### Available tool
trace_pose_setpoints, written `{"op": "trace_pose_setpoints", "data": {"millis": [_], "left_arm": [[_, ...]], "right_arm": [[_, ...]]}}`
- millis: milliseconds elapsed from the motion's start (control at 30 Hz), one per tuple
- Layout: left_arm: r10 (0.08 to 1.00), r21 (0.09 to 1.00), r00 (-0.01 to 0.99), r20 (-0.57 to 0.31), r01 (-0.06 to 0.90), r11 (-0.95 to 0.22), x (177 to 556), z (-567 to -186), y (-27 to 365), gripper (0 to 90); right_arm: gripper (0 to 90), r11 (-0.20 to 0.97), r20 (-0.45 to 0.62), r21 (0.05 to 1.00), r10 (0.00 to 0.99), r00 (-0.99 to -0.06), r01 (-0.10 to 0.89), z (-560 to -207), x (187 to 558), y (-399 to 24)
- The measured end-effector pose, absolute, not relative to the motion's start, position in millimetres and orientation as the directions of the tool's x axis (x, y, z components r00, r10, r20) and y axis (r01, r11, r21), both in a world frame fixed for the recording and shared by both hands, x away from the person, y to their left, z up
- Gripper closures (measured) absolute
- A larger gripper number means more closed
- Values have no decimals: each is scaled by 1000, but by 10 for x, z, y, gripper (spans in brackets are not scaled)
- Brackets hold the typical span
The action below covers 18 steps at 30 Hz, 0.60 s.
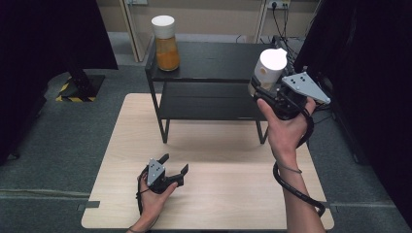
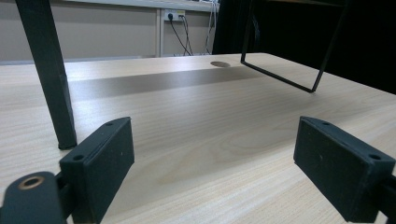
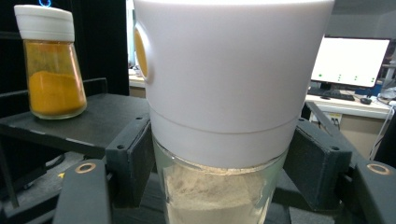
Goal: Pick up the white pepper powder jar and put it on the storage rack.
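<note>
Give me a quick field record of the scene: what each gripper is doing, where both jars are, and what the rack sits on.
right gripper: shut on the white-lidded jar of pale powder, held above the rack's right end
left gripper: open, nothing between its jaws, resting low on the table
orange-powder jar: upright on the rack's top shelf, left rear corner
rack: black, two-tier, lower shelf bare
table: light wood, rack stands on its far half

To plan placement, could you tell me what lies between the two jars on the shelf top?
High view: bare black shelf top between orange jar and held jar.
</note>
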State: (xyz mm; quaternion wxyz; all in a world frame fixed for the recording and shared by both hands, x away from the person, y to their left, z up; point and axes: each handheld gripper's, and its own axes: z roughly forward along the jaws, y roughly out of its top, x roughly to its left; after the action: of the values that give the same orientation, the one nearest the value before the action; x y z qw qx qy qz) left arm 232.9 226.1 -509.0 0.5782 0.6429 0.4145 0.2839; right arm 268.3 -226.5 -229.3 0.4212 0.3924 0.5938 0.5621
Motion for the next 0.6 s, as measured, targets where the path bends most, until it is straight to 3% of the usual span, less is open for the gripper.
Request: {"op": "trace_pose_setpoints", "data": {"millis": [600], "left_arm": [[861, 979, 496, -116, 204, 14, 2330, -5094, 2264, 119]], "right_arm": [[308, 52, -51, 999, 949, -312, -3, -2057, 2889, -2142]]}}
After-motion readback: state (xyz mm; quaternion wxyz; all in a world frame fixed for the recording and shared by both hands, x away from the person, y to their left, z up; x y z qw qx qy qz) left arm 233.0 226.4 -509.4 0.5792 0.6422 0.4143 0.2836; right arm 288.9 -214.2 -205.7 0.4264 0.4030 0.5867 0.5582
